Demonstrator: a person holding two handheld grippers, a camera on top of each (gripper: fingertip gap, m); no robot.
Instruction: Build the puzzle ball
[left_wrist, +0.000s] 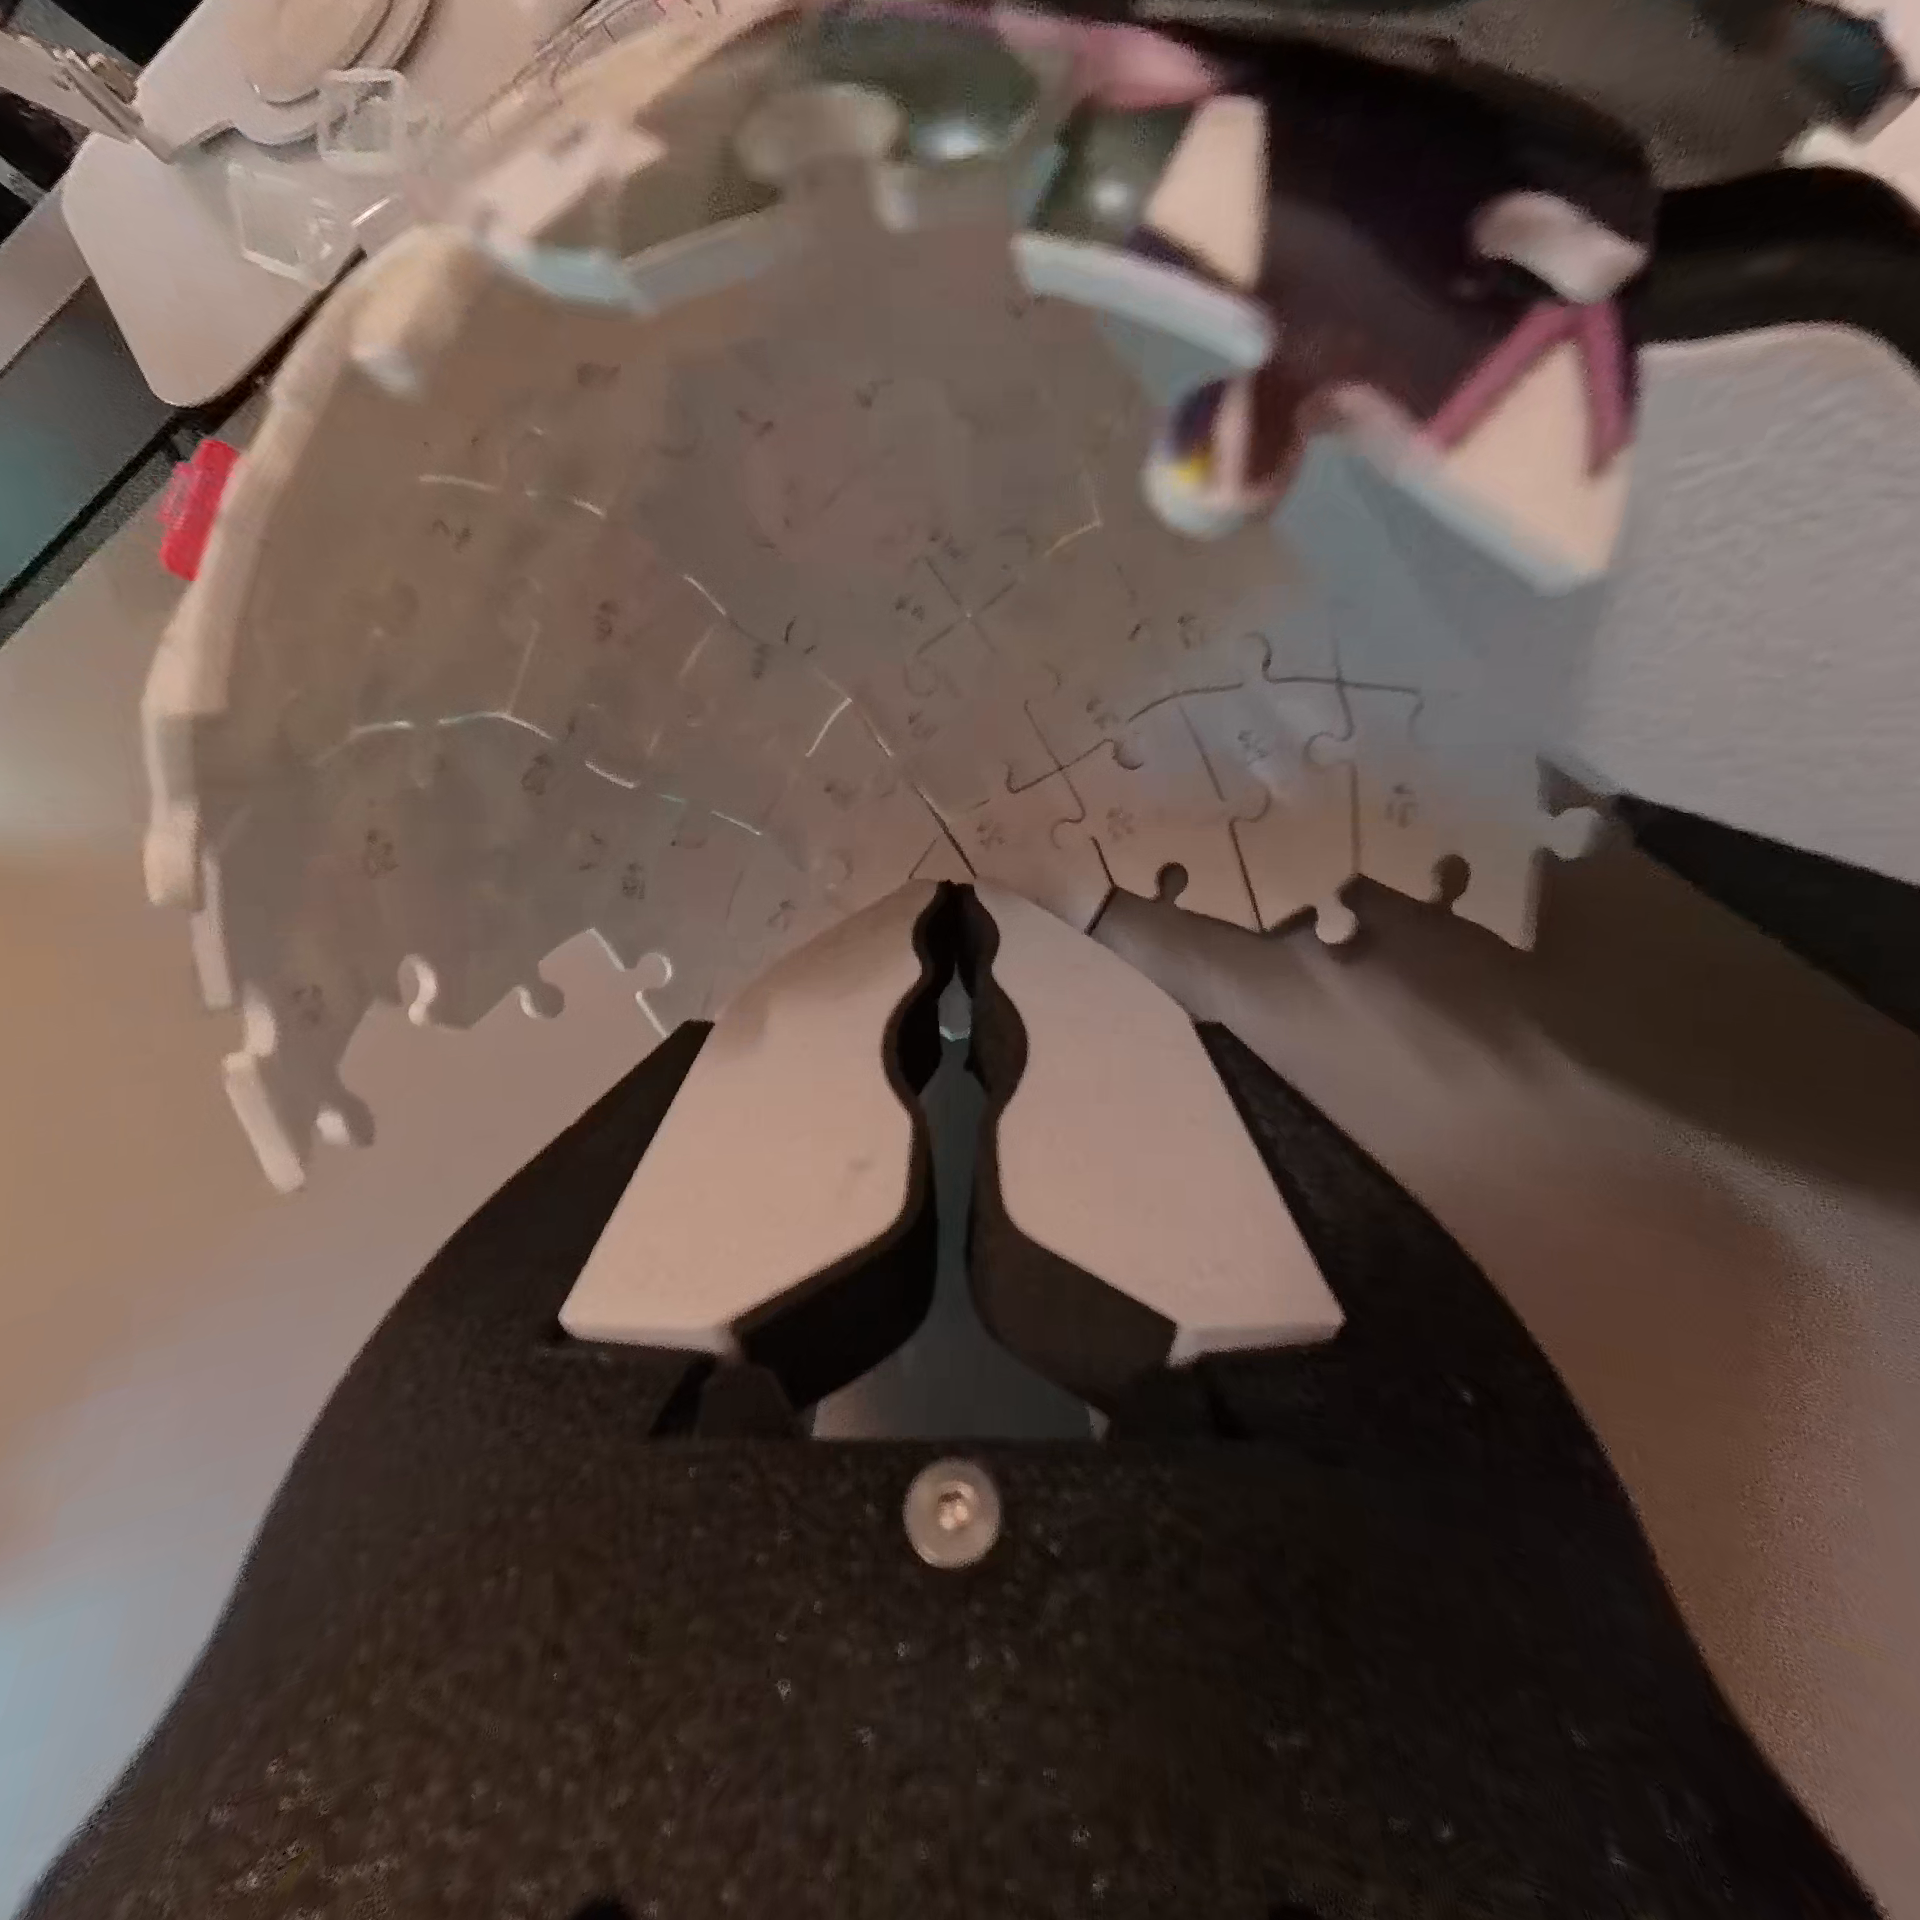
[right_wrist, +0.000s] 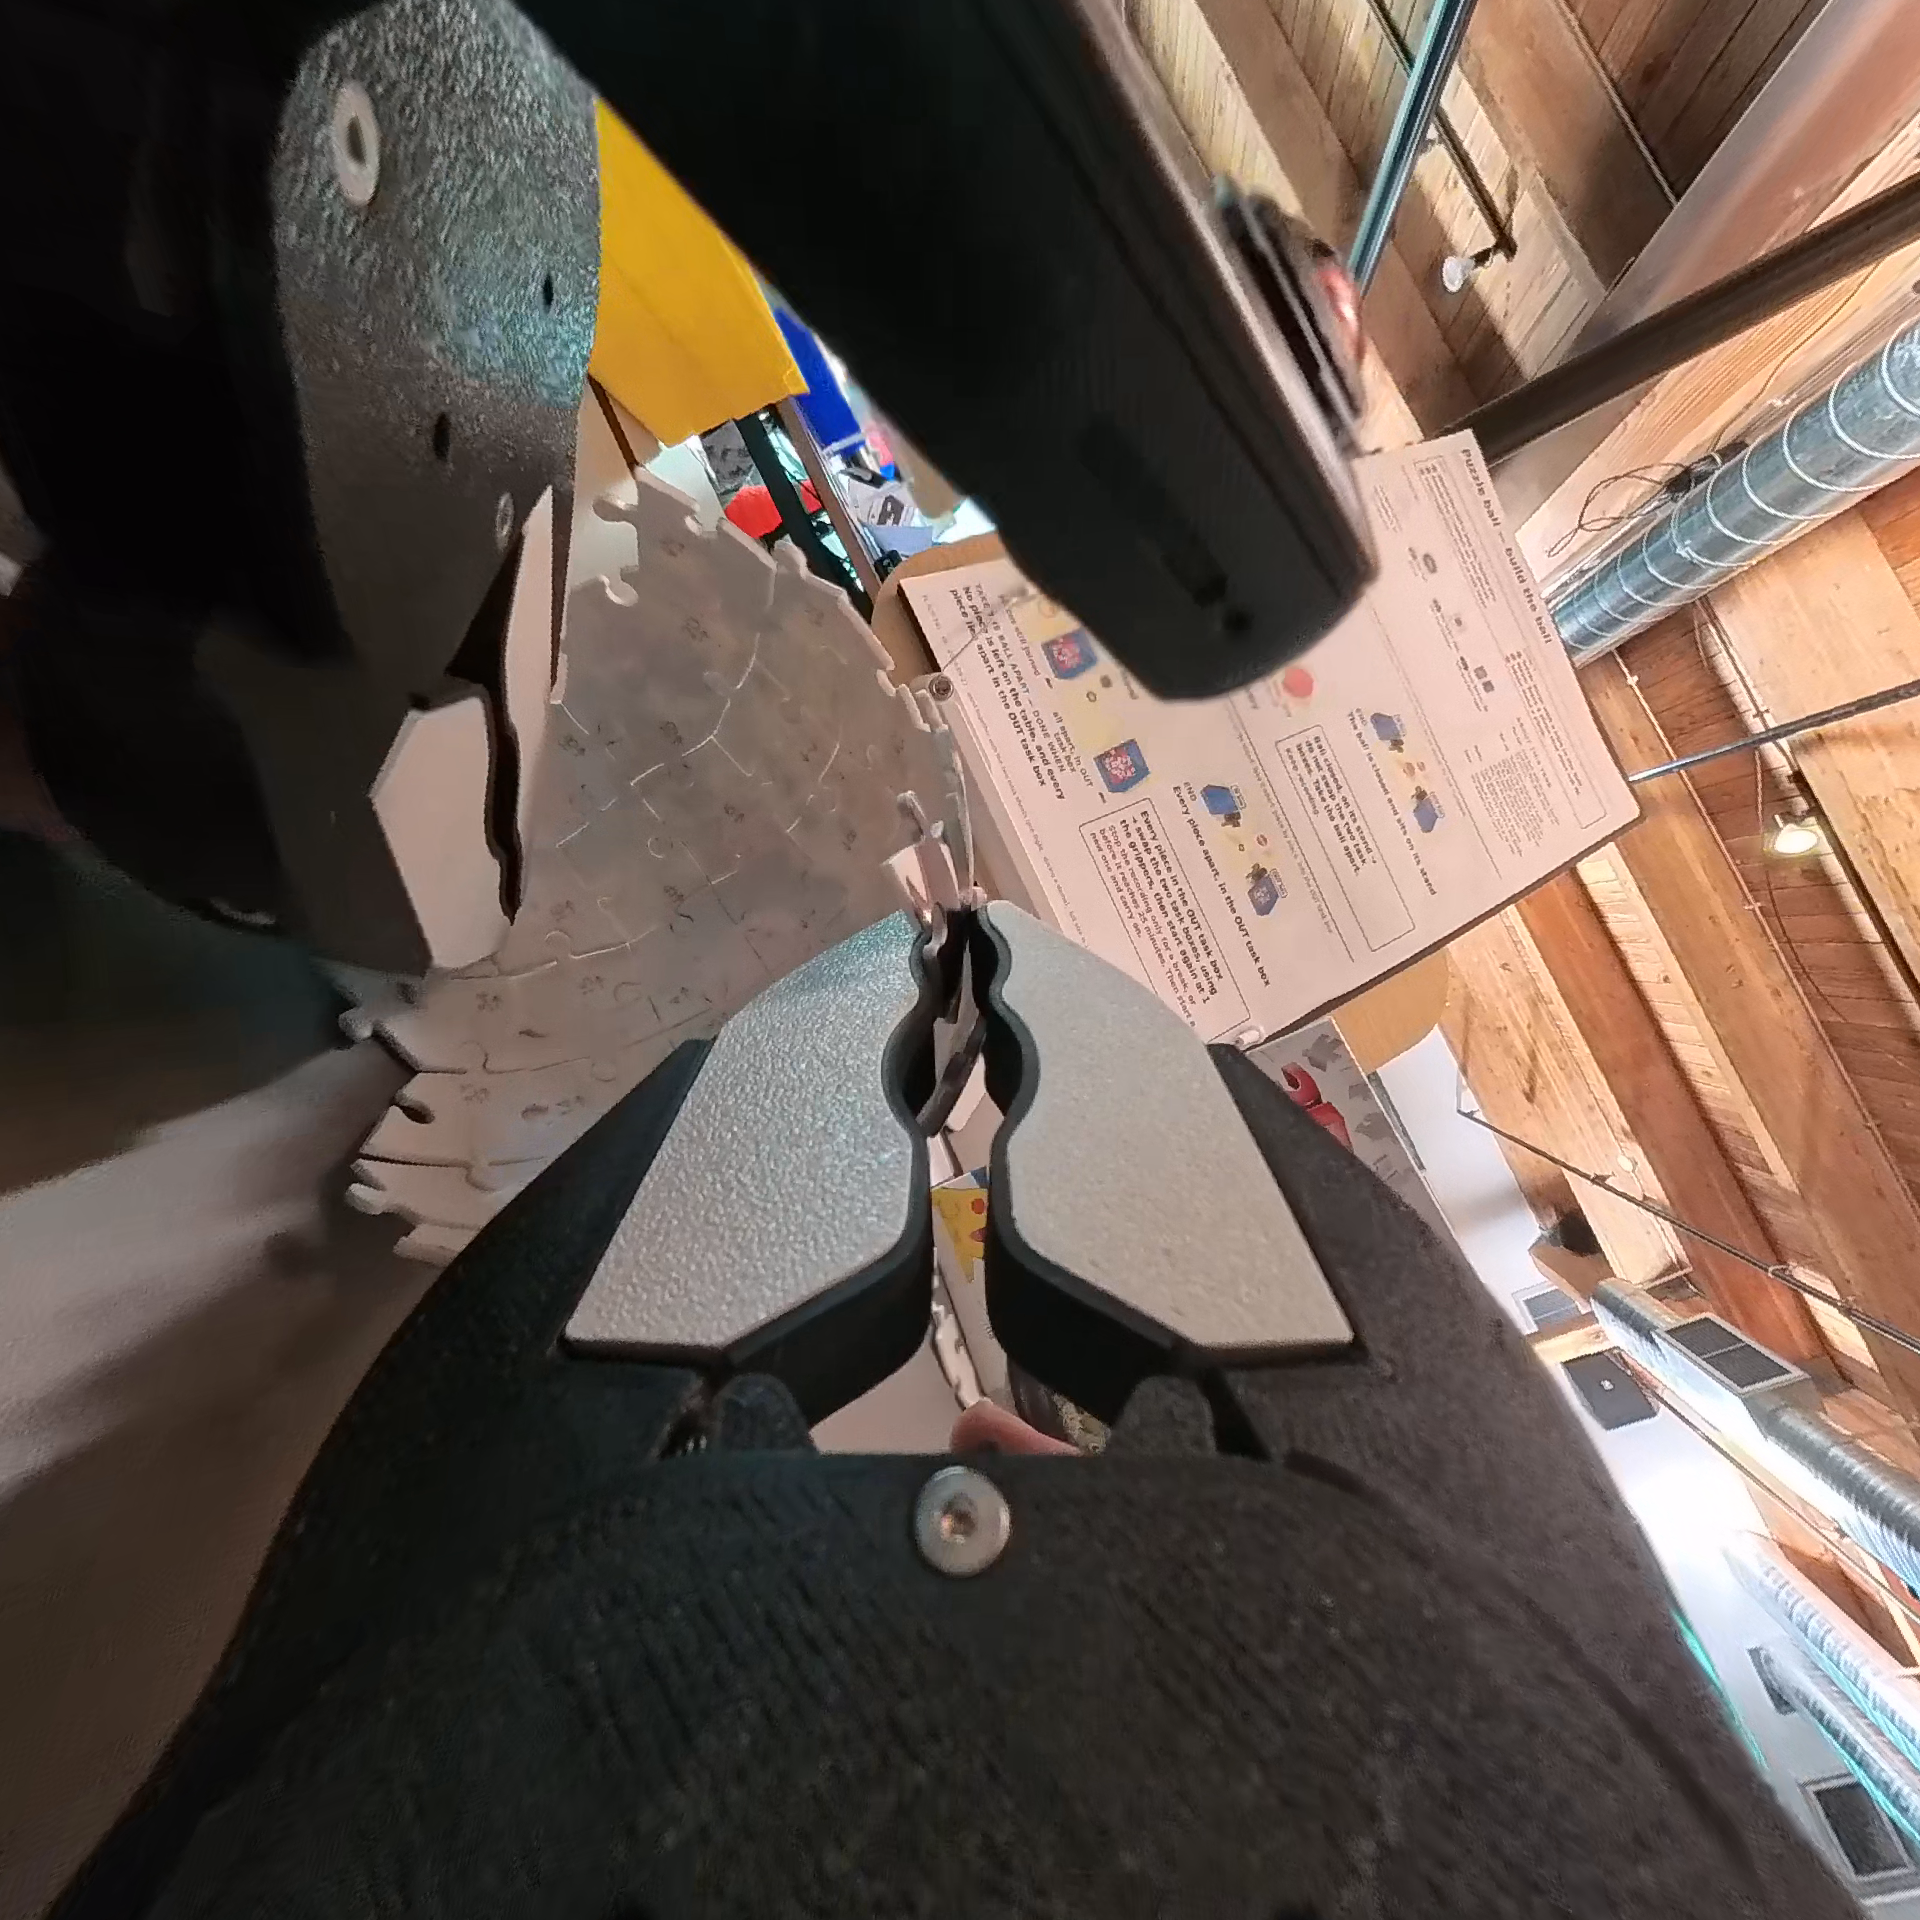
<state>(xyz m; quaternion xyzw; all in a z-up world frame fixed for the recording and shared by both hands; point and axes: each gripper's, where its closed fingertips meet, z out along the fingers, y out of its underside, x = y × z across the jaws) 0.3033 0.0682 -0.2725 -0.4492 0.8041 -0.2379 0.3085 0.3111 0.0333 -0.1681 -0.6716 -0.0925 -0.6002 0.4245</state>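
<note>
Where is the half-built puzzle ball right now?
The puzzle ball shell fills the upper left wrist view, its edge pinched by the left gripper; the right gripper pinches another edge.

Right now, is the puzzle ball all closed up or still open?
Still open. The puzzle ball is only a curved shell with jagged tabbed edges, and you look into its pale inside. Left tongs pinch its rim.
</note>
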